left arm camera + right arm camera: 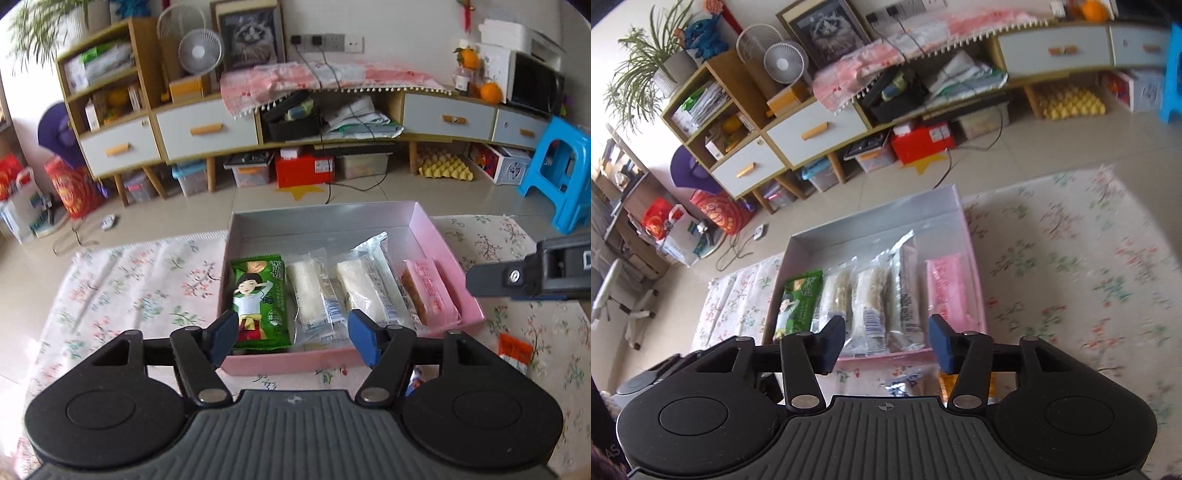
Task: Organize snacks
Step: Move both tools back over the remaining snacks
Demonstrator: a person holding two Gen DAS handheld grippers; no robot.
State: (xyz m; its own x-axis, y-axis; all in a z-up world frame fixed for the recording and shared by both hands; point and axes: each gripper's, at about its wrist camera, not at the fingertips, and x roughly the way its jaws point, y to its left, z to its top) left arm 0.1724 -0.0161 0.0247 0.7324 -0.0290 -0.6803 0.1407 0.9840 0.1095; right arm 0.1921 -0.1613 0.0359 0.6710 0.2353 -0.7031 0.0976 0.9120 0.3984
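Observation:
A pink box (447, 258) sits on the floral tablecloth. Inside it lie a green snack pack (258, 299), two clear-wrapped white rolls (314, 295) and a pink-wrapped cake (428, 291). My left gripper (291, 336) is open and empty, hovering over the box's near edge. My right gripper (886, 341) is open and empty above the same near edge of the box (971, 236); its body shows at the right in the left wrist view (535, 273). An orange packet (513, 350) lies on the cloth to the right of the box. A blue-white packet (905, 382) and an orange packet (947, 386) lie just in front of the box.
The floral cloth (140, 291) covers the table on both sides of the box. Beyond the table are a tiled floor, a long low cabinet (207, 129) with drawers, storage bins beneath it, and a blue plastic stool (561, 170).

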